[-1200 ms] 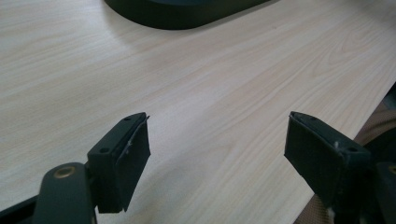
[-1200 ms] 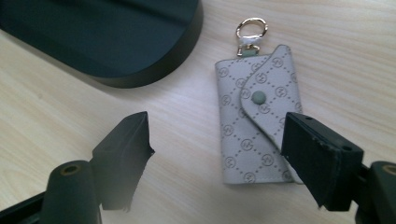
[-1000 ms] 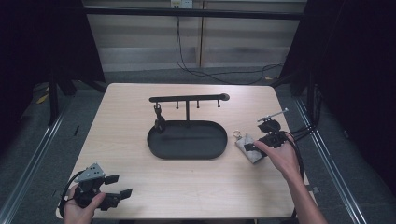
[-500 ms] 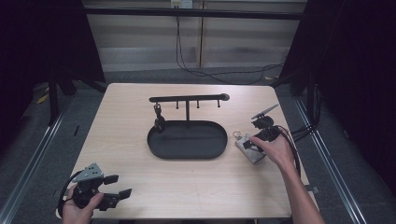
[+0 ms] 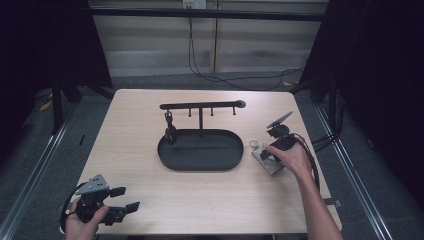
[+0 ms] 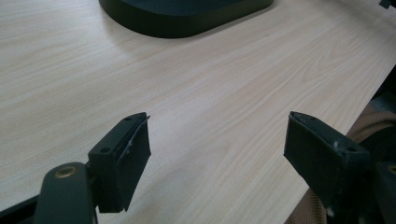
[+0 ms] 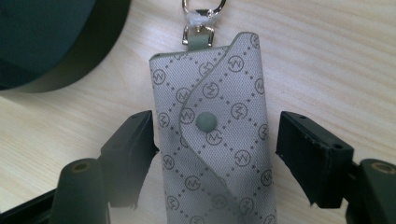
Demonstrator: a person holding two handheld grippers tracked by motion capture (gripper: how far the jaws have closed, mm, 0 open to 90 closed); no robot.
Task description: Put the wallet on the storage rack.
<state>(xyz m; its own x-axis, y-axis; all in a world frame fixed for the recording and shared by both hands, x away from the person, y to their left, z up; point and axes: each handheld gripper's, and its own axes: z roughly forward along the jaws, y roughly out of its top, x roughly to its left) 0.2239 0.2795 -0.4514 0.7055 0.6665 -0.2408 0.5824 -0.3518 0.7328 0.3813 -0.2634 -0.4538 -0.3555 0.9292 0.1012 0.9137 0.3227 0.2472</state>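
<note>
A grey monogram key pouch [image 7: 219, 79] with a snap button and a metal clasp [image 7: 200, 18] lies flat on the table, right of a black oval tray [image 5: 200, 167]. My right gripper [image 7: 215, 142] is open, with one jaw on each side of the pouch and a small gap on both sides. From above, the right gripper [image 5: 266, 154] sits over the pouch [image 5: 270, 165] at the table's right. The left gripper [image 5: 127, 198] is open over bare wood at the front left, and its jaws [image 6: 217, 140] hold nothing.
A black T-shaped rack [image 5: 200, 105] with small pegs rises from the tray's back. A dark item [image 5: 170, 131] hangs from its left peg. The tray's edge [image 7: 46, 42] lies close to the pouch on its upper left. Cables trail off the right table edge.
The right gripper has come down and a little left, so that its open jaws now straddle the pouch. The left gripper has stayed in place.
</note>
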